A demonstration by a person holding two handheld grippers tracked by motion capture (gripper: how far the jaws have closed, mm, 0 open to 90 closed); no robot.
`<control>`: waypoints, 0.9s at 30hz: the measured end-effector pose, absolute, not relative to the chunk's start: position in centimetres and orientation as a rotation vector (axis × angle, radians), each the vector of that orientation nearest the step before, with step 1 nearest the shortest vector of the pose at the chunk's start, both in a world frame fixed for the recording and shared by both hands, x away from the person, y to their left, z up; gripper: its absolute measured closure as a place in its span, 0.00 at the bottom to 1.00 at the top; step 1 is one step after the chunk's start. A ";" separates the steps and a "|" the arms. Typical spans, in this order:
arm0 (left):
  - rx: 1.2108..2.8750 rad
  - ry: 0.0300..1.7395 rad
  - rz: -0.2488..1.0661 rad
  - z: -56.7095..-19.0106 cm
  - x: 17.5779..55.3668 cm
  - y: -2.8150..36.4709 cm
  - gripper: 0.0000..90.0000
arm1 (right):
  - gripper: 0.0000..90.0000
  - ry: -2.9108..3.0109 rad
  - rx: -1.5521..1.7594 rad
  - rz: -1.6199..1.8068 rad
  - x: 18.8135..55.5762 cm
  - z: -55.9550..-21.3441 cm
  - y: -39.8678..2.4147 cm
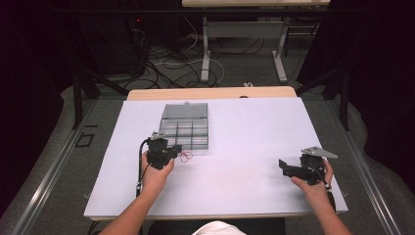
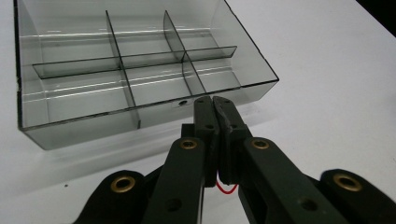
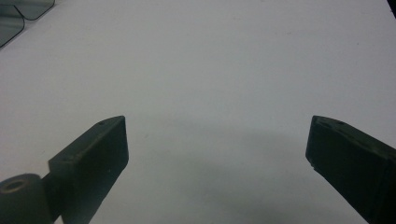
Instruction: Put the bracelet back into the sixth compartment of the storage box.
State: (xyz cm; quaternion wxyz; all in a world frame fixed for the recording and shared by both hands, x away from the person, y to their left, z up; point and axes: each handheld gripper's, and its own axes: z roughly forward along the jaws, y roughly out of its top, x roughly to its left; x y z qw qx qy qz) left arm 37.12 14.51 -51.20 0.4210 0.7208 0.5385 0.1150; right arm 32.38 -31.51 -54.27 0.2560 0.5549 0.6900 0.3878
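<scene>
My left gripper (image 2: 215,100) is pinching a thin red wire (image 2: 226,188) at the clear box's (image 1: 185,128) six o'clock edge, my right gripper (image 3: 217,140) idles spread wide, and I fear the wire slipping free before any compartment.

Right claw (image 3: 217,154) spread wide over bare white table (image 3: 210,70).

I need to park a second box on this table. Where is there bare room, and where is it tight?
The white table top lies bare between the compartment box and the right gripper, and along the far right edge. It is tight at the box's near edge, where the left gripper pinches a red wire loop.
</scene>
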 end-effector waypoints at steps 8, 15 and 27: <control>1.794 1.346 0.290 -50.7 37.7 14.3 1.00 | 0.06 1.872 1.515 1.053 32.4 -54.3 -31.5; 1.777 1.342 0.288 -50.1 38.2 13.8 1.00 | 0.06 1.865 1.515 1.051 32.4 -54.3 -31.4; 1.775 1.337 0.295 -49.1 39.1 12.4 1.00 | 0.06 1.871 1.515 1.049 32.4 -54.3 -31.5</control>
